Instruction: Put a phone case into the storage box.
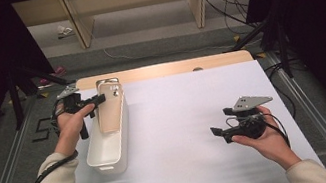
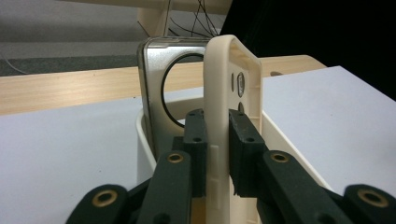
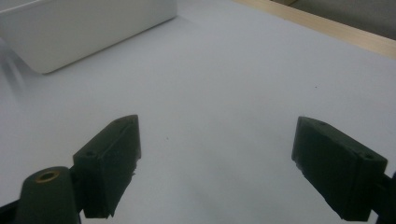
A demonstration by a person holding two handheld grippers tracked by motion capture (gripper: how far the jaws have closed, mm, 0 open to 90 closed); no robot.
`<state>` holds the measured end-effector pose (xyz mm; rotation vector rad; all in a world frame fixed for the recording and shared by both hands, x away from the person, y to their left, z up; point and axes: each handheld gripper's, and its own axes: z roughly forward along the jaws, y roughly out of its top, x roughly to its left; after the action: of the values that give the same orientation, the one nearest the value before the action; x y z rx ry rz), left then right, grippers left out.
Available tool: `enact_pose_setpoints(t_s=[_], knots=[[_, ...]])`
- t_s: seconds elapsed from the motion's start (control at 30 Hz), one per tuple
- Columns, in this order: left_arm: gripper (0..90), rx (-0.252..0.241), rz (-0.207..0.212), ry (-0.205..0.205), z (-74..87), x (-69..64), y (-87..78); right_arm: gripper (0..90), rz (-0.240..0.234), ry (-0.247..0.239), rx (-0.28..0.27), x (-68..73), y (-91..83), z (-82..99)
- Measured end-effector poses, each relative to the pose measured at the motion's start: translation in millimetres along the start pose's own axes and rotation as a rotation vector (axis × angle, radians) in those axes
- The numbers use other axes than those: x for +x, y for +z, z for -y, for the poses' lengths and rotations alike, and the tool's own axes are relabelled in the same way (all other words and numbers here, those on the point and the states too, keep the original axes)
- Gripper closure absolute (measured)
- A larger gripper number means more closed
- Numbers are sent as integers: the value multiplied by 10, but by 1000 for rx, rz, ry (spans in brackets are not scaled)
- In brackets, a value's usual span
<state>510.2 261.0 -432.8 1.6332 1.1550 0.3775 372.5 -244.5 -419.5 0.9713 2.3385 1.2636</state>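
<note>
A cream phone case point(image 1: 112, 113) stands on edge in a long white bin point(image 1: 110, 159) at the table's left. My left gripper point(image 1: 100, 99) is shut on the case's upper edge. In the left gripper view the case point(image 2: 219, 84) sits clamped between the black pads point(image 2: 243, 135), and a silver phone-shaped piece point(image 2: 154, 79) with a round ring leans just behind it inside the bin point(image 2: 142, 154). My right gripper point(image 1: 221, 121) hovers open over the white table at the right, with nothing between its jaws point(image 3: 217, 140).
The white tabletop point(image 1: 181, 118) runs between the bin and my right hand. A wooden strip point(image 1: 162, 70) edges the far side. The bin's corner point(image 3: 84, 23) lies ahead-left of the right gripper. Dark stands and cables flank the table.
</note>
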Motion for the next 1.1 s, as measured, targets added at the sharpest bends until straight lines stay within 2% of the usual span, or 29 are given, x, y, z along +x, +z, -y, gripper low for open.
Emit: enact_pose_setpoints(t_s=[0.2, 0.27, 0.43, 0.53, 0.6, 0.7, 0.83, 0.97, 1.1], knots=[[761, 15, -39, 30, -20, 6, -3, 163, -1, -1, 3, 1, 2, 0], [751, 29, -68, 59, -28, 0, -2, 163, -1, -1, 2, 2, 3, 0], [727, 46, -110, 100, -38, -31, 17, 163, -1, -2, 3, 3, 3, 1], [717, 56, -147, 130, -53, -49, 24, 163, -3, -1, 2, 3, 1, 0], [711, 61, -191, 153, -67, -56, 20, 163, -2, -1, 2, 2, 1, 1], [695, 39, -214, 162, -92, -64, -4, 163, -3, -2, 2, 2, 2, 1], [677, 14, -226, 170, -132, -86, -51, 163, -2, -2, 3, 1, 4, 1], [620, 5, -220, 167, -141, -126, -102, 163, 1, -2, 3, 3, 2, 0], [508, -2, -198, 130, -134, -178, -166, 163, 2, -3, 3, 6, 2, -1]])
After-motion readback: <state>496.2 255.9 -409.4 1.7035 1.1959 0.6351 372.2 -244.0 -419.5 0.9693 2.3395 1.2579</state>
